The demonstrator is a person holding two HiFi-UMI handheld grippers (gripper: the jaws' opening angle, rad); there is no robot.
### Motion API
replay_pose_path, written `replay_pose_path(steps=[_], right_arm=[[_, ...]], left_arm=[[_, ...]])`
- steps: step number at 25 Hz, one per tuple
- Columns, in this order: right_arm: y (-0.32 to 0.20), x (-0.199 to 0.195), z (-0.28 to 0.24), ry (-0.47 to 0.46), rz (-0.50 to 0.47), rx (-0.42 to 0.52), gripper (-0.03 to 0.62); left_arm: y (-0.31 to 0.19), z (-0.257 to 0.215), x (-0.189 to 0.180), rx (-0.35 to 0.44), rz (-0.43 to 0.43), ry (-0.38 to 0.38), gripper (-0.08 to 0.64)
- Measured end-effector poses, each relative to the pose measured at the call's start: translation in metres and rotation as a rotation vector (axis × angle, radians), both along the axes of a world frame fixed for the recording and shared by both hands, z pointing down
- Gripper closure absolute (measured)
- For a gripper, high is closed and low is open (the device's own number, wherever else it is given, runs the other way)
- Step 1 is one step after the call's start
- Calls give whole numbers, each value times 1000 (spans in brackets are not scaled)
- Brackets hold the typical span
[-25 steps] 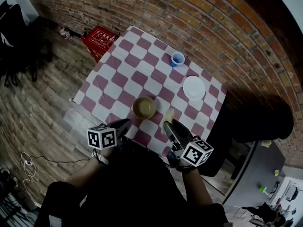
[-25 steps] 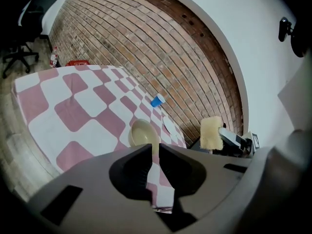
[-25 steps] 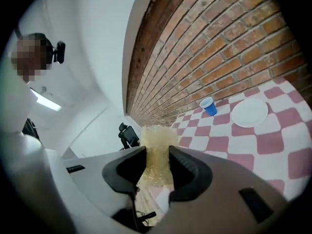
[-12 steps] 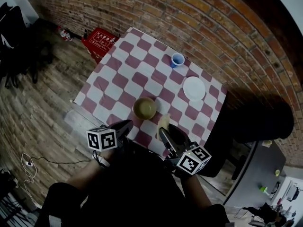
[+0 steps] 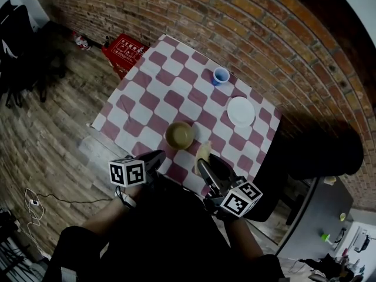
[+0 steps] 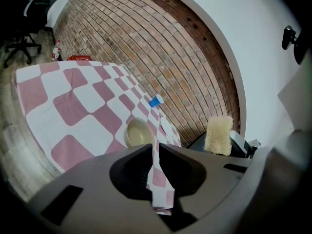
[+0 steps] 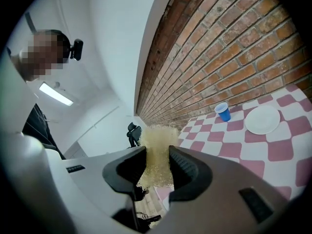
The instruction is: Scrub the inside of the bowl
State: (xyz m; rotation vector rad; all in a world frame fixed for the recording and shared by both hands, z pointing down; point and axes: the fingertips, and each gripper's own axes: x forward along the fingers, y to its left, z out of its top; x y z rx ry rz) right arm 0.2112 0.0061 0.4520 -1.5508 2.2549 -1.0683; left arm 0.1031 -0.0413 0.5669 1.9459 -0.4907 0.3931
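A tan bowl [image 5: 180,135] stands empty on the red-and-white checked table [image 5: 147,101], near its front edge; the left gripper view shows the bowl [image 6: 137,132] too. My right gripper [image 5: 200,164] is shut on a yellow sponge [image 5: 203,151], held up just right of the bowl; in the right gripper view the sponge [image 7: 157,156] sticks up between the pads. That sponge [image 6: 219,135] also shows at the right of the left gripper view. My left gripper [image 5: 157,157] is shut with nothing in it, at the table's front edge, left of and below the bowl.
A white plate [image 5: 241,110] and a blue cup [image 5: 220,74] stand at the table's far right side, near the brick wall. A red crate [image 5: 123,49] sits on the wooden floor beyond the table. Office chairs [image 5: 17,40] stand at the far left.
My right gripper has lifted the sponge off the table and drawn it back a little. The left gripper and the bowl have stayed put.
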Motion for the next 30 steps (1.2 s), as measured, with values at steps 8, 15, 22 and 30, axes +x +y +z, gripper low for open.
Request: replay_pose_path(steps=[8,15,22,30], right_arm=[[2,2,0,8,4,9,437],[2,5,-1,20,10,12,437],[4,11,4,17,21,-1,437],[6,13,5,-4,24,-6,439]], left_arm=[[-2,4,5,8,7,-3,511],[-5,6,10,4,16,-14,511],[-6,10,11,6,16,-28,511],[-7,12,10,-6,-3,-27,511]])
